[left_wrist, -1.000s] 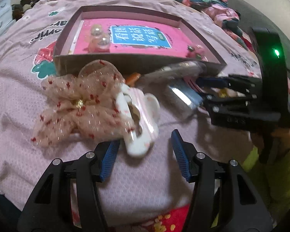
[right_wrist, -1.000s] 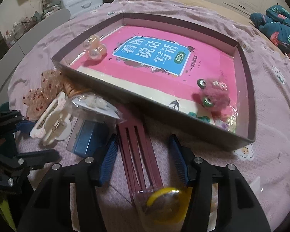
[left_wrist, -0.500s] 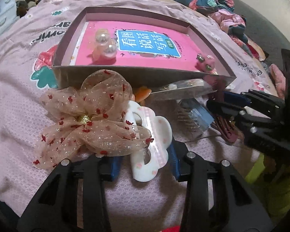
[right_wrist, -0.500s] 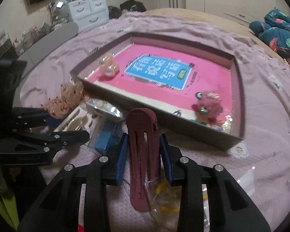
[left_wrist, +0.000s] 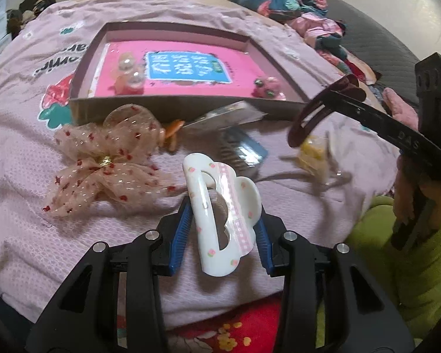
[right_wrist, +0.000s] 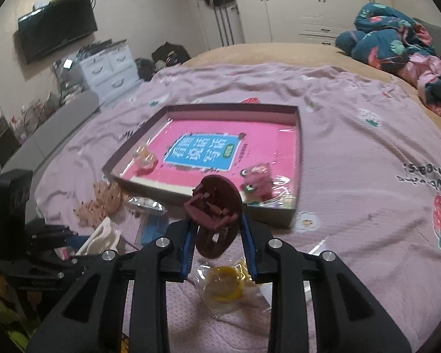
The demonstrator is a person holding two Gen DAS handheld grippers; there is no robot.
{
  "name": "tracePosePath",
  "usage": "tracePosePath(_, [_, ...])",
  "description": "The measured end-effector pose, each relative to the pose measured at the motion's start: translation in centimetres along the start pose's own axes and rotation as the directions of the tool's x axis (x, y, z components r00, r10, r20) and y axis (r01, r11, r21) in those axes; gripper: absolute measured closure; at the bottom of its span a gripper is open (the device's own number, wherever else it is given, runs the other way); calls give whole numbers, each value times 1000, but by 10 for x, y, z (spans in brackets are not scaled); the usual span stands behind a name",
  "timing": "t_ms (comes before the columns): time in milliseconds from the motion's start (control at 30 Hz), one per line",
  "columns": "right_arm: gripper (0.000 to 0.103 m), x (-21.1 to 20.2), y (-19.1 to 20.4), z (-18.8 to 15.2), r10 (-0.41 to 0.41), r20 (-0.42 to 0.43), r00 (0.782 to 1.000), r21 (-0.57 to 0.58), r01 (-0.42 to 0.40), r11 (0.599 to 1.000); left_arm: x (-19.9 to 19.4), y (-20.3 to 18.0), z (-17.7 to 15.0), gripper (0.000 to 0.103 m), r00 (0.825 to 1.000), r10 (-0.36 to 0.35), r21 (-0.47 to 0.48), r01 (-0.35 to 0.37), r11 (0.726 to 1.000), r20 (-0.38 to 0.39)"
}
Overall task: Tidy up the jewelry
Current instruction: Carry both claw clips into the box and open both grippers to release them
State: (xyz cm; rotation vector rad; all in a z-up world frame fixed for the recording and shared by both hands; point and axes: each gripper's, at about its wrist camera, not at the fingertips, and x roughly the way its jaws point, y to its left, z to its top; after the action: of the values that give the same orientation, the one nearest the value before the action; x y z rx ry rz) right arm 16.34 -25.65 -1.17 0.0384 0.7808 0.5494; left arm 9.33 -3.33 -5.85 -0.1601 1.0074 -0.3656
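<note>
The left claw (left_wrist: 222,232) is clamped on a white clip (left_wrist: 220,214), its blue pads pressing both sides, the clip lifted off the bed (left_wrist: 23,158). Ahead and to the left of it a sheer bow (left_wrist: 108,158) lies on the pink cover; straight ahead lie a blue packet (left_wrist: 244,150) and a clear packet (left_wrist: 223,116), the latter against the near wall of the box (left_wrist: 173,107). Inside the box, on a pink book (left_wrist: 185,70), sit a pearl piece (left_wrist: 129,70) at the left and a pink fuzzy piece (left_wrist: 267,86) at the right.

The right claw (right_wrist: 217,235) has just been closing and is clamped on a maroon clip (right_wrist: 216,206), held up above the bed with the box beyond it. Just below this claw a yellow item in a clear bag (right_wrist: 226,284) lies on the cover. The left claw and its white clip (right_wrist: 101,236) are to the left.
</note>
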Motion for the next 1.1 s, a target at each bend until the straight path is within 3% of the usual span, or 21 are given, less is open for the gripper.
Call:
tracePosePath(533, [77, -44, -7, 24, -17, 109, 994, 33, 13, 999, -38, -29, 48, 71, 991, -42, 67, 34, 997, 126])
tracePosePath(833, [77, -42, -2, 59, -21, 132, 991, 0, 21, 1000, -52, -25, 100, 71, 980, -14, 79, -2, 997, 199])
tracePosePath(1100, [77, -29, -5, 90, -14, 151, 988, 12, 12, 1000, -41, -11, 137, 71, 978, 22, 63, -35, 997, 206])
